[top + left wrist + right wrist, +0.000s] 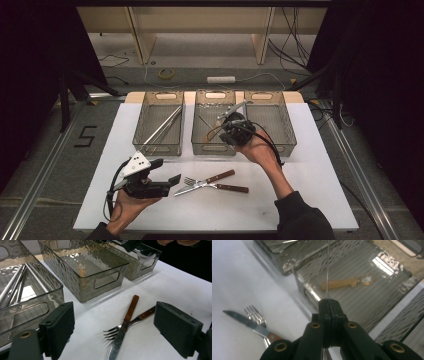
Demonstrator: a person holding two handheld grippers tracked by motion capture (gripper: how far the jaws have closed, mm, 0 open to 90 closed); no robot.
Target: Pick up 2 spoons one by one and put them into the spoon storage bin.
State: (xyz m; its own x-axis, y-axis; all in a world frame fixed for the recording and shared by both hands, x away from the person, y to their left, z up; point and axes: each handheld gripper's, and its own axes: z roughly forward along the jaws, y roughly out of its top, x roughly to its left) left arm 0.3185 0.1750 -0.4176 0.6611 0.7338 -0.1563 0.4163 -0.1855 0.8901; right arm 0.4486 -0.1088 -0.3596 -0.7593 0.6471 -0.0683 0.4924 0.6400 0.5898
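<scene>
Nearest the counter's near edge, the left gripper (172, 181) lay released, jaws spread wide, aimed at a fork (112, 332) and knife (123, 330) crossed on the white counter (310, 150) just beyond it. Both had brown handles. Farther back, the right gripper (328, 302) was clenched on a thin metal utensil (327, 270), seen edge-on, above the middle bin (214, 145), where a brown-handled piece (344, 282) lay. Long metal tongs (162, 127) rested in the left bin (161, 148); a third bin (287, 142) stood toward the right edge.
</scene>
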